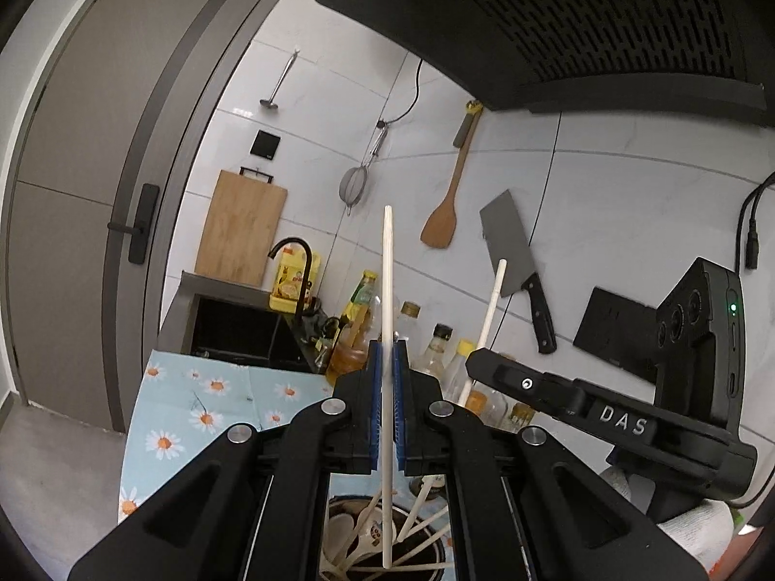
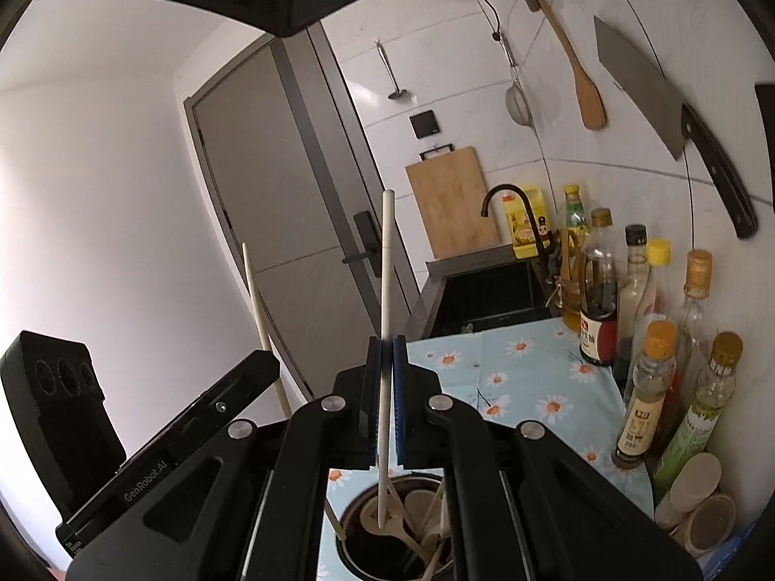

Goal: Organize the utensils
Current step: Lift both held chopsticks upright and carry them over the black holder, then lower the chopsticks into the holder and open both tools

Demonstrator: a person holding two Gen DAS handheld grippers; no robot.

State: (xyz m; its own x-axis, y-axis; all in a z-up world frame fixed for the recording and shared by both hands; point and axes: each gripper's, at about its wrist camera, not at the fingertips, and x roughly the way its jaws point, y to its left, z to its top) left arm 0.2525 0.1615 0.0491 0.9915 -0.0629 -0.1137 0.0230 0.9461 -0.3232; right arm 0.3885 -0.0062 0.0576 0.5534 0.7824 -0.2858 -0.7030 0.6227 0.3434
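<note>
In the left wrist view my left gripper (image 1: 386, 356) is shut on a white chopstick (image 1: 388, 281) that stands almost upright between the blue pads. Its lower end hangs over a dark round utensil holder (image 1: 426, 549) with several chopsticks and spoons in it. My right gripper (image 1: 484, 363) is at the right, with a second white chopstick (image 1: 491, 310) rising from it. In the right wrist view my right gripper (image 2: 386, 356) is shut on that white chopstick (image 2: 386, 271), whose tip reaches into the utensil holder (image 2: 356, 503). The left gripper (image 2: 264, 368) and its chopstick (image 2: 259, 310) are at the left.
Several sauce bottles (image 2: 598, 290) line the tiled wall beside the daisy-print cloth (image 2: 523, 377). Beyond lie a black sink (image 2: 489, 295) with a faucet (image 2: 508, 193) and a wooden cutting board (image 2: 450, 203). A cleaver (image 1: 518, 261), wooden spatula (image 1: 445, 213) and strainer (image 1: 356, 184) hang under the range hood (image 1: 581, 24).
</note>
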